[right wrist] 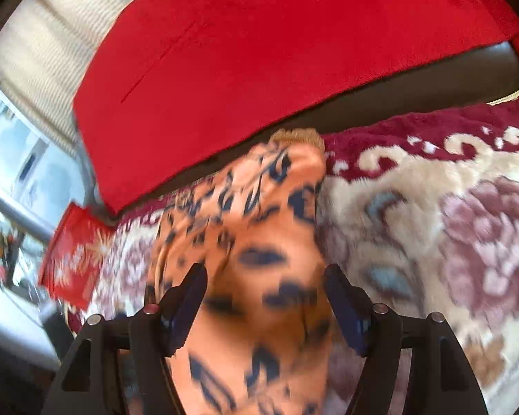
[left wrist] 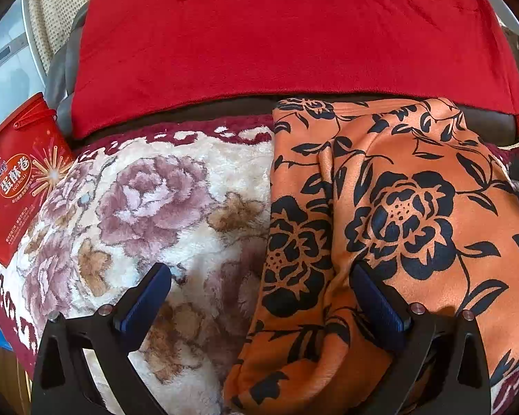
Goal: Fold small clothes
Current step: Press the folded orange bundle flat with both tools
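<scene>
An orange garment with a black flower print lies folded lengthwise on a plush cream and maroon floral blanket. My left gripper is open, just above the garment's left edge, one finger over the blanket, the other over the orange cloth. In the right wrist view the garment is blurred and runs away from me as a long strip. My right gripper is open with its fingers on either side of the strip, empty.
A red fleece cover hangs over the dark sofa back behind the blanket. A red snack bag stands at the blanket's left end; it also shows in the right wrist view. A window with a curtain is at the far left.
</scene>
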### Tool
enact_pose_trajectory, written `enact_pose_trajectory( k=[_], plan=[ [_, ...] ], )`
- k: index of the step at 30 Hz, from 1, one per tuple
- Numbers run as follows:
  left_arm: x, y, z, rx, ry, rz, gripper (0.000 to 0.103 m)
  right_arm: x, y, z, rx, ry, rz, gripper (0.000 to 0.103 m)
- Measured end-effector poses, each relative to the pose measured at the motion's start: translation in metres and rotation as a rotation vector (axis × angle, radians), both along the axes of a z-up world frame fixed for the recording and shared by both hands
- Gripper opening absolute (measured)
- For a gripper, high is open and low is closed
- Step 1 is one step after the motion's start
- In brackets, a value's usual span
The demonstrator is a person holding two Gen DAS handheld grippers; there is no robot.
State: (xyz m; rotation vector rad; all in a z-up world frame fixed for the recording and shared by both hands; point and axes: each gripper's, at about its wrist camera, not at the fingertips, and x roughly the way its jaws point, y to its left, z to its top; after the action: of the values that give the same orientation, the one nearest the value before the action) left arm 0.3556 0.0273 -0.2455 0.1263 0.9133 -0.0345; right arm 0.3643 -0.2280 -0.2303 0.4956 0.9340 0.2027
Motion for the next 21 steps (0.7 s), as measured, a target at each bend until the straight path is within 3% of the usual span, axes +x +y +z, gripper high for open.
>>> enact_pose_trajectory(
  k=[5, 9, 13, 18, 21],
  plan=[
    [-0.001, 0.0, 0.0, 0.0, -0.008, 0.001, 0.103, -0.025, 0.008, -0.025, -0.054, 0.039, 0.042, 0.072],
    [-0.001, 0.001, -0.002, -0.005, -0.009, -0.002, 0.103, -0.025, 0.008, -0.045, -0.009, 0.059, 0.046, 0.067],
    [0.001, 0.006, 0.008, -0.032, 0.001, -0.031, 0.103, -0.023, 0.002, -0.038, 0.022, 0.06, 0.052, 0.069],
    [-0.003, 0.032, 0.033, -0.091, -0.12, 0.015, 0.103, -0.03, -0.021, -0.026, 0.133, 0.034, -0.012, 0.071],
    [0.007, 0.043, 0.017, -0.146, -0.023, 0.055, 0.103, -0.036, -0.021, -0.009, 0.109, -0.043, -0.002, 0.074]
  ],
)
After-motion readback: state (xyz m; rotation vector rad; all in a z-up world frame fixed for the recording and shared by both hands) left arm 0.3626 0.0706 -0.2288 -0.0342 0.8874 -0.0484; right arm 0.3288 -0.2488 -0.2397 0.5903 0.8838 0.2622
